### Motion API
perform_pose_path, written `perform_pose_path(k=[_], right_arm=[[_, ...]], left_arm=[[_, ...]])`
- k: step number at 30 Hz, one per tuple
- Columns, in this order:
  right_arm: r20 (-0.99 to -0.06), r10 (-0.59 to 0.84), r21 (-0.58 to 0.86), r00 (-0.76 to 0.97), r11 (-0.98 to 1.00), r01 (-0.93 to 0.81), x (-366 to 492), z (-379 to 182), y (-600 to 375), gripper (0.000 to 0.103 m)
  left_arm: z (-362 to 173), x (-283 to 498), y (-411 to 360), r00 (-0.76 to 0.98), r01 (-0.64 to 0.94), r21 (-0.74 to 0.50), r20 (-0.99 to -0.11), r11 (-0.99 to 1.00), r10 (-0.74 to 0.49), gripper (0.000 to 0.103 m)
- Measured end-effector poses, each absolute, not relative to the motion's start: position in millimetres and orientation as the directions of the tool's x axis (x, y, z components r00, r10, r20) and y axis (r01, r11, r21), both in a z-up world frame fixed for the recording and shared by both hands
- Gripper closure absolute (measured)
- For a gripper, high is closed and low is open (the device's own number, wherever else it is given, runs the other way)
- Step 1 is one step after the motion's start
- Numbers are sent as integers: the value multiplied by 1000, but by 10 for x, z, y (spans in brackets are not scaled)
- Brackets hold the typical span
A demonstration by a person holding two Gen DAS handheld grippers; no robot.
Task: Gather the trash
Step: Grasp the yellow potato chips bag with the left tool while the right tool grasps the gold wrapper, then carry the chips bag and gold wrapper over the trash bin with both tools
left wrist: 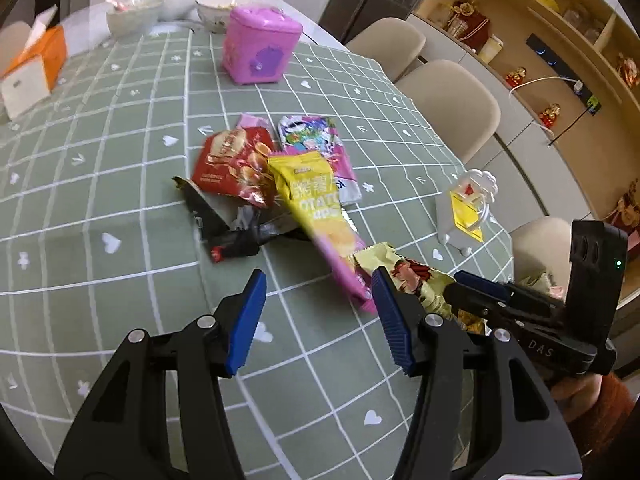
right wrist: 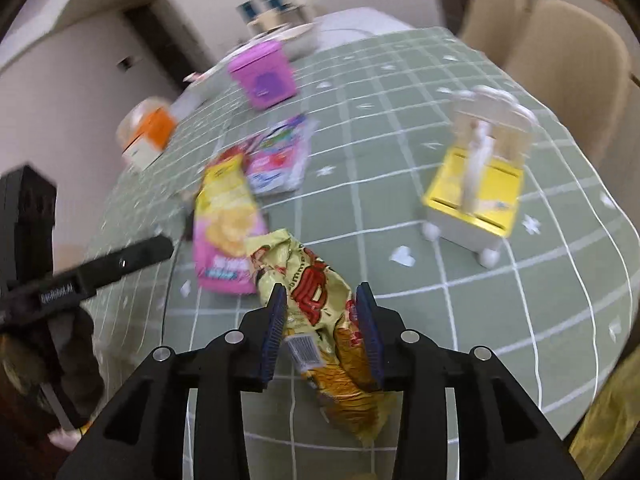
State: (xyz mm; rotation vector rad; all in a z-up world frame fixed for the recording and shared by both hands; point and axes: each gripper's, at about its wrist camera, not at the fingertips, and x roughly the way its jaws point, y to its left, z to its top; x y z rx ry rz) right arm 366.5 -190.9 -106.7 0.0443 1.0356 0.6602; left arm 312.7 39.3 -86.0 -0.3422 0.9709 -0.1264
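Note:
A crumpled yellow and red snack wrapper (right wrist: 320, 320) lies on the green checked tablecloth (right wrist: 400, 152) between the fingers of my right gripper (right wrist: 321, 292). The jaws stand apart and the pads do not press it. The left wrist view shows the same wrapper (left wrist: 404, 272) beside my right gripper (left wrist: 456, 286). My left gripper (left wrist: 318, 280) hangs open over the cloth with nothing between its fingers. Just beyond it lie a yellow and pink potato chips bag (left wrist: 316, 208), a red chips bag (left wrist: 236, 164), a white and pink pack (left wrist: 316, 140) and a black wrapper (left wrist: 224, 232).
A pink lidded bin (left wrist: 260, 44) stands farther back on the table. A small white and yellow bin (right wrist: 476, 184) stands to the right. An orange tissue box (left wrist: 32, 64) and bowls (left wrist: 216, 8) sit at the far end. Beige chairs (left wrist: 452, 100) line the right edge.

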Motion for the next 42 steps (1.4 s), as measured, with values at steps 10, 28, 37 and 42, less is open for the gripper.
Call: perform_pose_path(k=[10, 28, 37, 42], right_arm=[[-853, 496, 253, 164, 667, -701, 3887, -1252, -1621, 73], [-729, 499, 220, 469, 819, -530, 3801, -724, -2846, 91], [-680, 543, 307, 492, 821, -481, 3845, -788, -3016, 91], [-664, 484, 267, 569, 865, -424, 3563, -523, -2958, 91]], left_arm=[[-766, 2834, 569, 588, -246, -327, -798, 913, -128, 51], [-1201, 3387, 48, 541, -391, -346, -836, 853, -90, 89], [-701, 3161, -256, 564, -361, -257, -826, 897, -10, 97], [-543, 3041, -302, 608, -249, -238, -793, 939, -40, 97]])
